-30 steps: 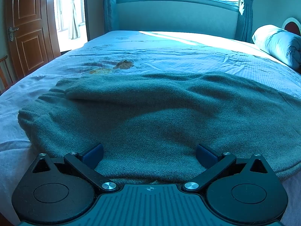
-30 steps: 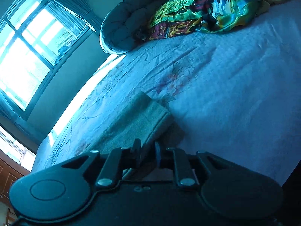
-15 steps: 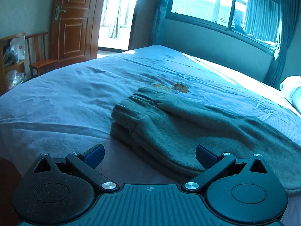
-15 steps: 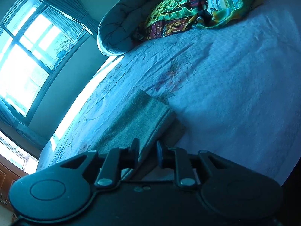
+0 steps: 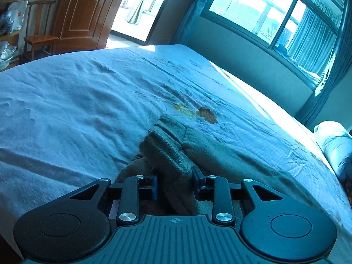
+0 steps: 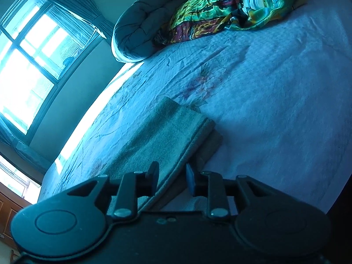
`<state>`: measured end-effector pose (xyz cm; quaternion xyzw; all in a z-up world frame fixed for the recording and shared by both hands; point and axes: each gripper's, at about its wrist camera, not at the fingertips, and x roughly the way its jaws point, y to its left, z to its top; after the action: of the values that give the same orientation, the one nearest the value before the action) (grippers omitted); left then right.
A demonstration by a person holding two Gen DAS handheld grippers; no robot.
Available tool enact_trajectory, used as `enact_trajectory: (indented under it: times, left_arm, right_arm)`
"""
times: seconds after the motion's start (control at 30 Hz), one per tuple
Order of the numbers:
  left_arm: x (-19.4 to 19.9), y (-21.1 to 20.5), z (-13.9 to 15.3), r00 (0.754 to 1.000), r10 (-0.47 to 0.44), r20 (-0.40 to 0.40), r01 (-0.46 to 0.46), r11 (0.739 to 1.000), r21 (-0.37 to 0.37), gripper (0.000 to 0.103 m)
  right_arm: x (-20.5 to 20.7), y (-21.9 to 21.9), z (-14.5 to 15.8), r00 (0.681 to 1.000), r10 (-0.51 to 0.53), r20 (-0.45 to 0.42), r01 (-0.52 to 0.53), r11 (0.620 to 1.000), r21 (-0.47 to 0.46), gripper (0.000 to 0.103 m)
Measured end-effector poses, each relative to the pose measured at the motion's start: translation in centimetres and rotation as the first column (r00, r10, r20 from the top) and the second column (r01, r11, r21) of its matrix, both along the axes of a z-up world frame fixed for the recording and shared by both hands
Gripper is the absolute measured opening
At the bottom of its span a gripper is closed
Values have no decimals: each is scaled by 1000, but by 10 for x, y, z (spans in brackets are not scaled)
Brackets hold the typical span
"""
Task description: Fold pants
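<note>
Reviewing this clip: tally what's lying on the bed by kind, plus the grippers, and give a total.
Pants: 1
Rolled duvet: 1
Colourful patterned cloth: 1
Grippers: 2, left gripper and right gripper, each closed on the pants
Total: 5

The left gripper [image 5: 175,183] is built of black plastic: a ribbed central plate marked with a small crosshair, flanked by two rounded housings with embossed circles. Flat link arms are pinned by silver screws, and blue pads are carried on the fingers [image 5: 154,186]. The right gripper [image 6: 171,177] is made identically, though dimly lit.
</note>
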<state>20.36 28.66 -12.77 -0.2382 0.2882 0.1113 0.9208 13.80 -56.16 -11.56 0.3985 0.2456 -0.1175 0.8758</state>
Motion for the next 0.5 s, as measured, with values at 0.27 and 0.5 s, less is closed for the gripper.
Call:
enact_trajectory:
  times: [0.27, 0.5]
  left_arm:
    - [-1, -4, -1, 1000, -24, -11, 25, 999, 45, 25]
    - [-9, -6, 25, 989, -53, 136, 42, 996, 82, 21]
  right_arm:
    - [2, 3, -2, 1000, 2, 1, -2, 1000, -1, 21]
    - [2, 4, -2, 1000, 6, 0, -6, 1000, -6, 21]
